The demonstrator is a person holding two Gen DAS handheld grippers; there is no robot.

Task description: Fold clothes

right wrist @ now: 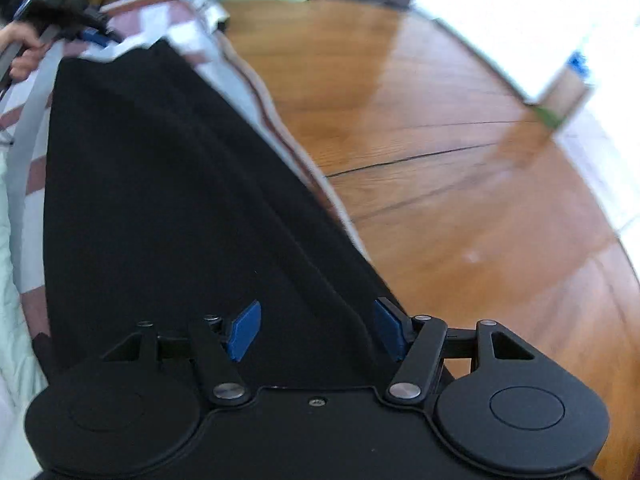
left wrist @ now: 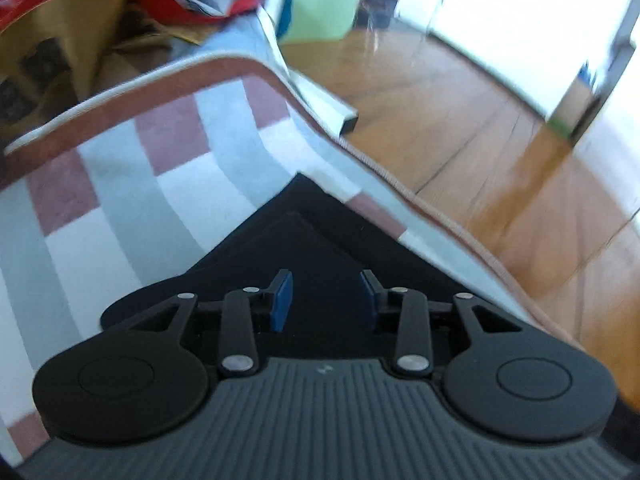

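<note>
A black garment (right wrist: 168, 200) lies flat on a checked blanket (left wrist: 120, 184) of pink, grey and white squares. In the left wrist view one folded corner of the black garment (left wrist: 304, 236) points away from me. My left gripper (left wrist: 326, 300) is open just above that corner, blue pads apart, holding nothing. My right gripper (right wrist: 316, 330) is open over the garment's near end by its right edge, also empty. The left gripper (right wrist: 86, 32) and the hand holding it show far off at the upper left of the right wrist view.
The blanket's brown-trimmed edge (left wrist: 400, 188) runs along a wooden floor (right wrist: 440, 160) on the right. Paper bags and red and blue clutter (left wrist: 80, 20) sit beyond the blanket. A white metal bar (left wrist: 324, 108) and a pale green box (left wrist: 320, 0) stand near the far corner.
</note>
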